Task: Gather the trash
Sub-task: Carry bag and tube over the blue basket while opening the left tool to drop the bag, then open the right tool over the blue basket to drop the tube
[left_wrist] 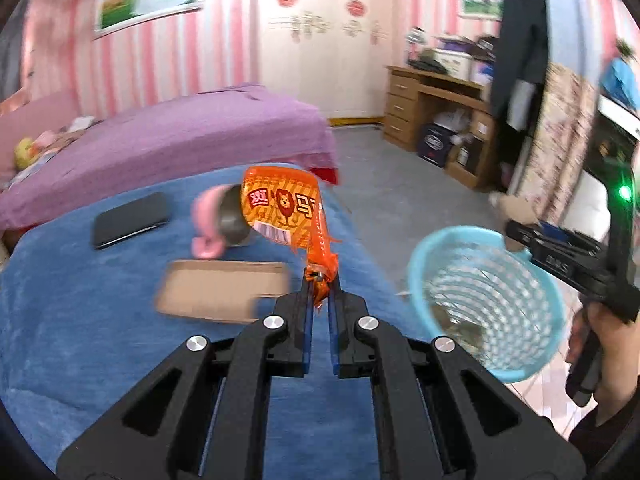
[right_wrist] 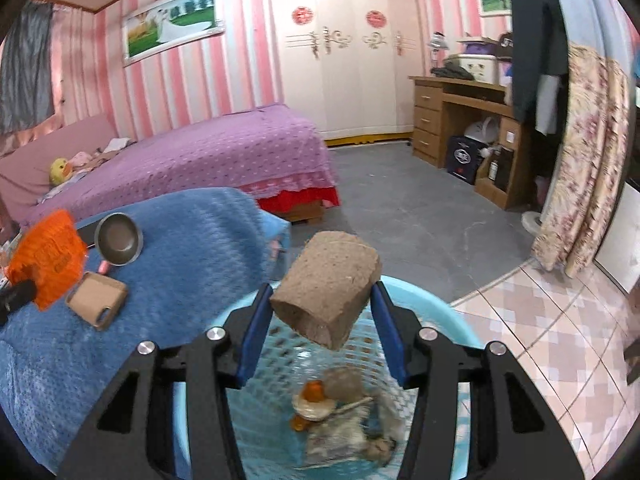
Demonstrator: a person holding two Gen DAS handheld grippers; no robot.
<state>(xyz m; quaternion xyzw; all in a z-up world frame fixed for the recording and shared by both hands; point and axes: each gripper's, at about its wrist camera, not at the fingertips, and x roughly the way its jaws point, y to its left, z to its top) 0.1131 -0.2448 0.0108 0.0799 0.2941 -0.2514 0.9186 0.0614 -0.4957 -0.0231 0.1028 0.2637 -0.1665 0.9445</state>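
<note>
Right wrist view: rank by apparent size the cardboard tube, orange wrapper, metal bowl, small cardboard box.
1. cardboard tube, though it sits nearest the camera between the right gripper's fingers, which inflates it.
2. orange wrapper
3. small cardboard box and metal bowl look about alike; not ranked.

On the blue blanket (right_wrist: 192, 248) you see a metal bowl (right_wrist: 118, 239), a flat cardboard box (right_wrist: 97, 299) and a black phone (left_wrist: 130, 220). Behind it stands a purple bed (right_wrist: 224, 152), a white wardrobe (right_wrist: 348, 52) and a wooden desk (right_wrist: 452, 120).
</note>
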